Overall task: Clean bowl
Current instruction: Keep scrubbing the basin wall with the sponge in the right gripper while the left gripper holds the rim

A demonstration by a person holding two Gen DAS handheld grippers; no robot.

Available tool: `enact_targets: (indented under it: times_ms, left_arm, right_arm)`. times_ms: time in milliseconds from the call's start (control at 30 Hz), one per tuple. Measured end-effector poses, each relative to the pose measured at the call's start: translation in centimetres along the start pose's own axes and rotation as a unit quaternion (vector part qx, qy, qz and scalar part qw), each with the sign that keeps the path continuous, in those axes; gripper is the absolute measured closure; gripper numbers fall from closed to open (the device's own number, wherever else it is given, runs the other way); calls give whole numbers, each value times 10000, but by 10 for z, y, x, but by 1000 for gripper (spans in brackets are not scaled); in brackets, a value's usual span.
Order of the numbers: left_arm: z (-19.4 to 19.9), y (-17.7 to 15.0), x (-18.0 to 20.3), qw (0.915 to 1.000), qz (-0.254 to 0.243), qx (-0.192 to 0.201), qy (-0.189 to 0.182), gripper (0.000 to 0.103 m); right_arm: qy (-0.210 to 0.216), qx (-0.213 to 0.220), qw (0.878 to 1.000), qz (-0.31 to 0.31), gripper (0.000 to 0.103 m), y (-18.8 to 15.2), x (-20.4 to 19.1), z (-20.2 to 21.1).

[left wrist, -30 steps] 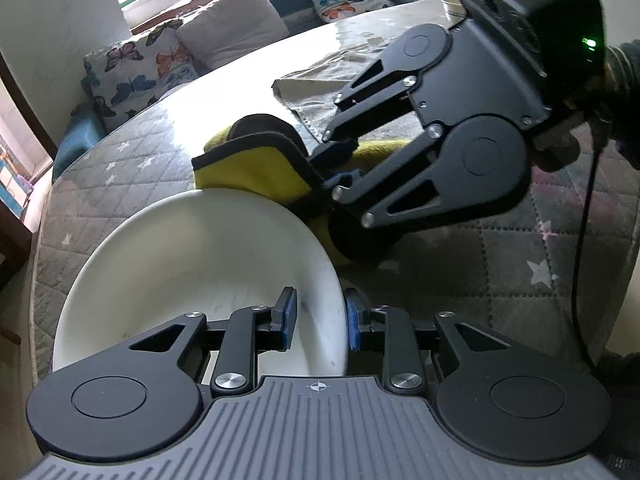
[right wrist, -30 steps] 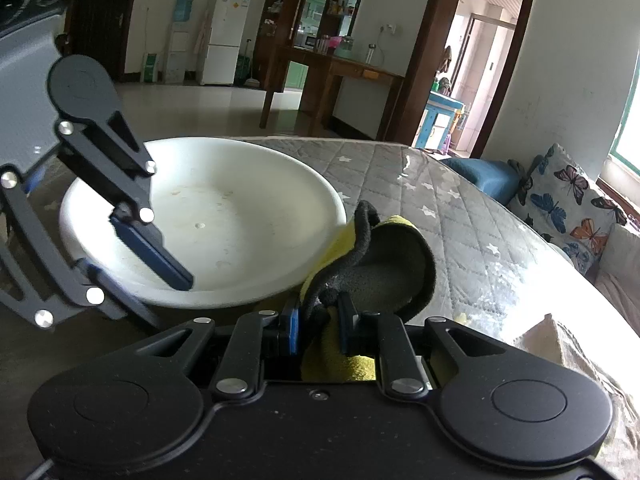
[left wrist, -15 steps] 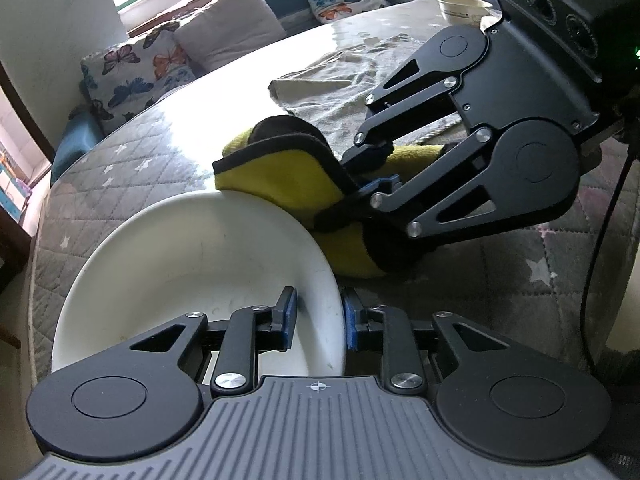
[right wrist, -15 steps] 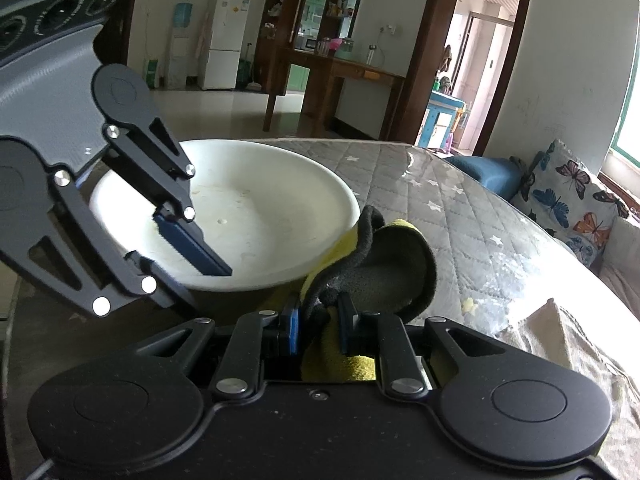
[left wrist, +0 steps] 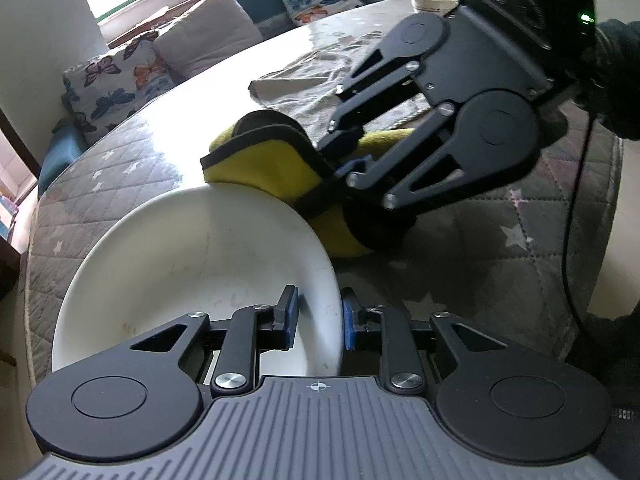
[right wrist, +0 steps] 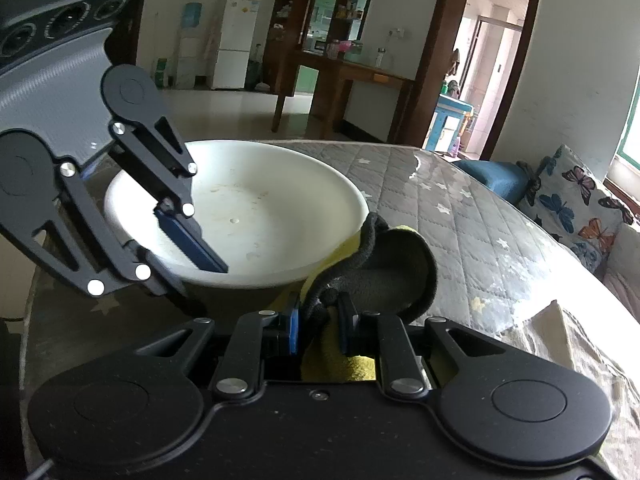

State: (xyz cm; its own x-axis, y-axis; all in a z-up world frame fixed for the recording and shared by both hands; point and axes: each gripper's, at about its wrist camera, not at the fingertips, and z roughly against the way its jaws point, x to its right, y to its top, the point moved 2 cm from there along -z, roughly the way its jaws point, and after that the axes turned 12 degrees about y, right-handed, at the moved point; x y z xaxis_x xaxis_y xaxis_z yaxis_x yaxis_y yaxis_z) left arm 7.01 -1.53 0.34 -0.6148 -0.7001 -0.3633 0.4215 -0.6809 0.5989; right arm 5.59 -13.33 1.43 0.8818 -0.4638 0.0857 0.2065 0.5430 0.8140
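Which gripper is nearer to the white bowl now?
Left. The left gripper is clamped on the white bowl at its rim; the right gripper, holding the yellow cloth, is just beside it.

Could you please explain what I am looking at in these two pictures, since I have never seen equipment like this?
There is no robot here: a person holds a hand-held gripper in each hand, and each carries a wide-angle camera looking forward along its jaws. The two pictures are those two cameras at the same moment.

In the left camera's picture, the left gripper has its jaws on either side of the rim of a white bowl, apparently gripping it. The black device opposite is the right gripper.

In the right camera's picture, the right gripper's jaws are shut on a yellow cloth with black edging, beside the bowl's rim.

Everything sits on a table with a grey quilted cover. A crumpled grey towel lies further back.
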Motion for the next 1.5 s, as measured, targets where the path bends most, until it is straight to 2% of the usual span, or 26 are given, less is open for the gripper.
enact_targets:
  times_ms: [567,800,1133,1500]
  left_arm:
    - [5,-11,-5,9994,-279,6,-208,80]
    - [5,-11,-5,9997,-194,-97,-141,79]
    - [-1,5,-8,9994,263,-208,26,75]
    - [-11,20,-13,9958,779,-429,238,75]
  right_arm:
    - [64,-106,9996,248,83,5,14,-14]
    - [57,-134,9995,293,83,8,19,-21]
    - [77,-143,9996,231,83,5,12,-16]
    - [76,-117,9998,172,83,2,5,-10]
